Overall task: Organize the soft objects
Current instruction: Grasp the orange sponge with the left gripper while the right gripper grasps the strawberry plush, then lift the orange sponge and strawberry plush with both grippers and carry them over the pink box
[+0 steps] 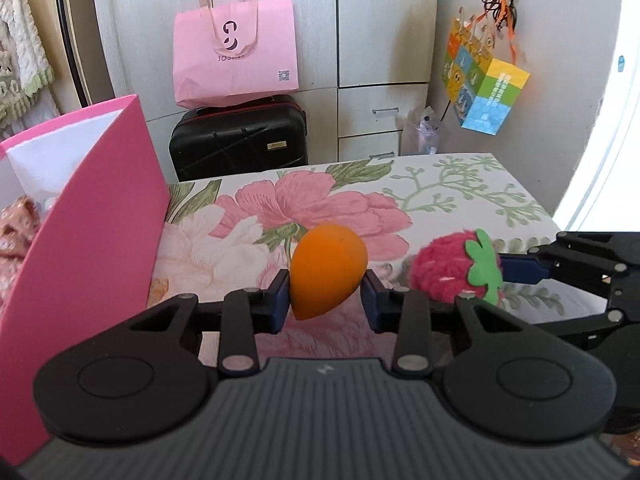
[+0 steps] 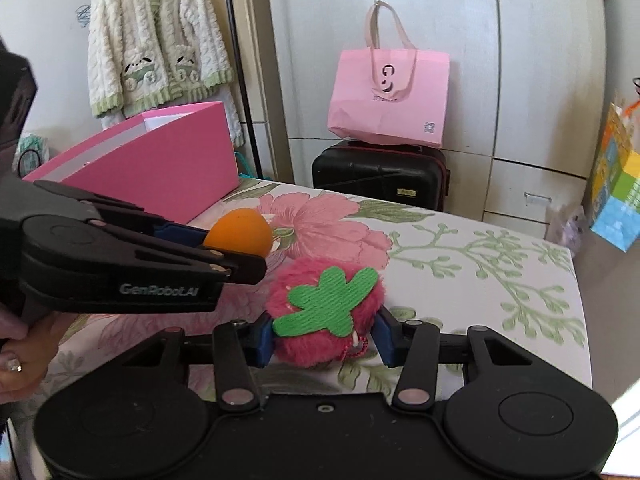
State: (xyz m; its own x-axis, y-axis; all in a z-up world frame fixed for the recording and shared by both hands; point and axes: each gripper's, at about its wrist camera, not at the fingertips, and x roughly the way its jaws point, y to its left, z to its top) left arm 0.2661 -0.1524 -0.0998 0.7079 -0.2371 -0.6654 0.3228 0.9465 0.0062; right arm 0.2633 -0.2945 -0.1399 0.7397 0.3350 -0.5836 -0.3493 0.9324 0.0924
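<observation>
An orange egg-shaped sponge [image 1: 326, 268] is held off the floral cloth, and my left gripper [image 1: 326, 296] is shut on it, a blue pad on each side. To its right a fluffy pink strawberry plush [image 2: 324, 316] with a green felt leaf is squeezed between the pads of my right gripper [image 2: 326, 334], low over the cloth. In the right wrist view the left gripper [image 2: 234, 250] crosses from the left with the sponge [image 2: 240, 232] at its tip. An open pink box [image 1: 92, 220] stands to the left, with pinkish fabric inside it.
The floral cloth [image 1: 440, 192] covers a flat surface whose far and right edges are close. Behind it stand a black suitcase [image 1: 240, 140] with a pink bag [image 1: 236, 56] on top, white cabinets and a hanging colourful bag [image 1: 484, 84]. A person's hand [image 2: 24, 352] grips the left tool.
</observation>
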